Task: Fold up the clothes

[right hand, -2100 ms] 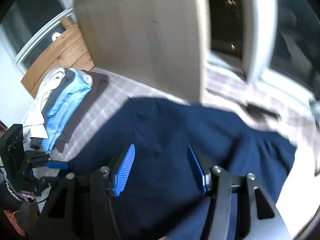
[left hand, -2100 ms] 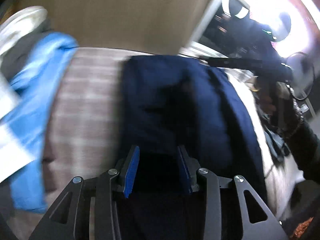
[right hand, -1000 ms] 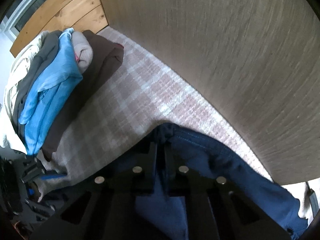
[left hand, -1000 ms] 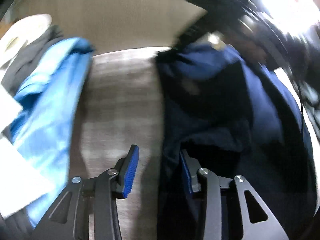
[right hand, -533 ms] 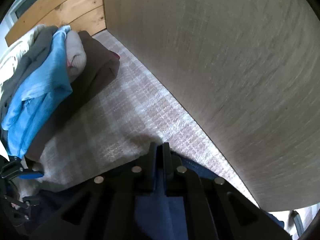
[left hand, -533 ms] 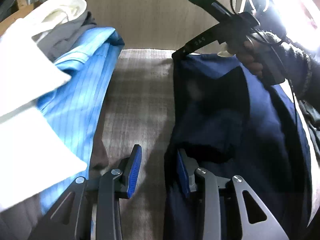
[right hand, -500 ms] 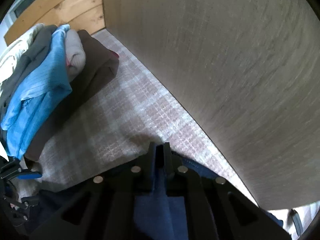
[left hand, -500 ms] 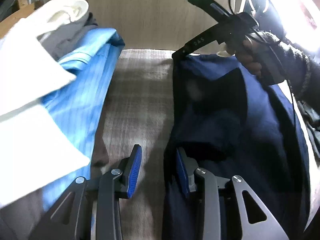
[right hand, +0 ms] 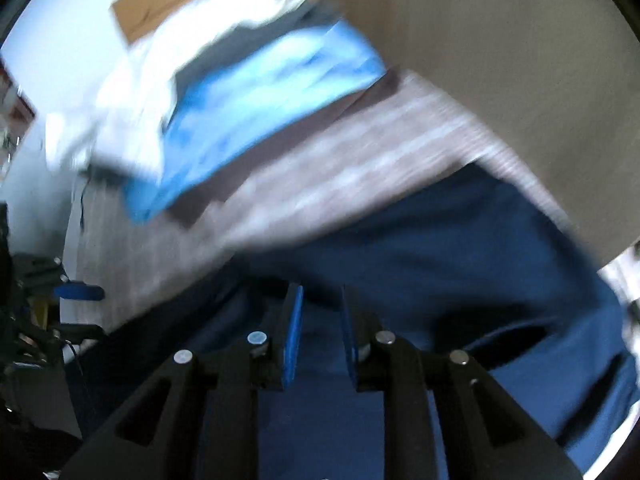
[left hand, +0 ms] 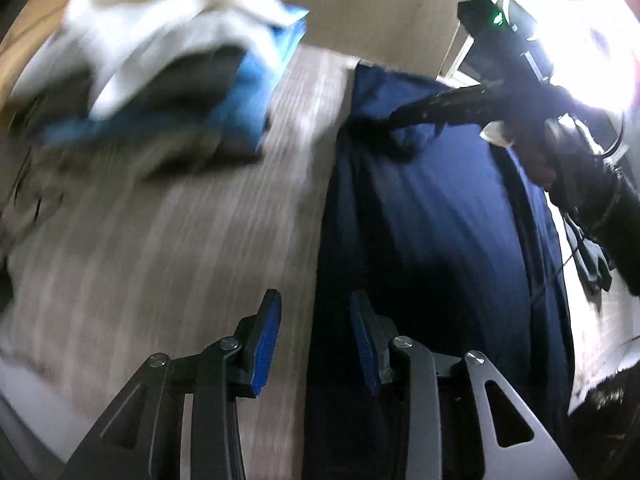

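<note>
Across plaid bedding [left hand: 180,240], navy garment [left hand: 432,220] laid flat, long axis running from near edge toward the wood panel [left hand: 380,8], beside a clothes pile [left hand: 160,72]. Left gripper [left hand: 316,332] partly open over the garment's left edge, gripping nothing. Right gripper [right hand: 320,332] opening, jaws narrowly apart above navy cloth, pads apparently clear of it.

The left tongs [left hand: 316,336] point down with their blue pads apart and nothing pinched between them. The right tongs [right hand: 319,334] point down too; their jaws are opening. A hand [left hand: 540,160] holds the right tongs.
</note>
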`<state>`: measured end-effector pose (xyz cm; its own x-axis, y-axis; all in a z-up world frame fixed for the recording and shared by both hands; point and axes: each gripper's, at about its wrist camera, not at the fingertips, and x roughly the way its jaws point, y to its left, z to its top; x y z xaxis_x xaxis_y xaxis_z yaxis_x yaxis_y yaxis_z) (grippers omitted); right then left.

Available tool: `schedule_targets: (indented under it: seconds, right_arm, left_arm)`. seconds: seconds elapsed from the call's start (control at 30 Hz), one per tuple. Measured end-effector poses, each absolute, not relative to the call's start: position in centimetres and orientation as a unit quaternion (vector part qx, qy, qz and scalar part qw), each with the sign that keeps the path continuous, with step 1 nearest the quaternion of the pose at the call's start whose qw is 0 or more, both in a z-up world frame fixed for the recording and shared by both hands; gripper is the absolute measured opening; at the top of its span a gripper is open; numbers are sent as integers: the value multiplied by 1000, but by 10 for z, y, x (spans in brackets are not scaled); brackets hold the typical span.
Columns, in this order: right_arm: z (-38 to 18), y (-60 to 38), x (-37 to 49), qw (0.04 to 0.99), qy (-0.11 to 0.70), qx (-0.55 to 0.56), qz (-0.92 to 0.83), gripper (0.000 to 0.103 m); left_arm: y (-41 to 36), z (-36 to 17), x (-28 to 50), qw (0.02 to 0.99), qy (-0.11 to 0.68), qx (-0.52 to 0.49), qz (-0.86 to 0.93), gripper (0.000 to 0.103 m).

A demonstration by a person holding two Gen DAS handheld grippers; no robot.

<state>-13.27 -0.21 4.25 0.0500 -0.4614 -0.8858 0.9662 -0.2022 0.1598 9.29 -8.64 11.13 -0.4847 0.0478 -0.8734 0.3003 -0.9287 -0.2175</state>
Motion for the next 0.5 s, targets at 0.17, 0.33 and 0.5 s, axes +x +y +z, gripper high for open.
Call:
schedule_targets:
  seconds: [0.17, 0.33, 0.5]
  right_arm:
    - [31, -26, -112, 560, 269, 465, -631, 21]
    - [55, -6, -103, 546, 301, 495, -605, 26]
    - [131, 85, -107, 534, 223, 516, -631, 26]
  left_arm:
    - [-99, 135, 156, 122, 192, 485, -844, 34]
    - [-111, 154, 221, 154, 213, 479, -838, 39]
    - [-99, 147, 251, 114, 212, 489, -838, 39]
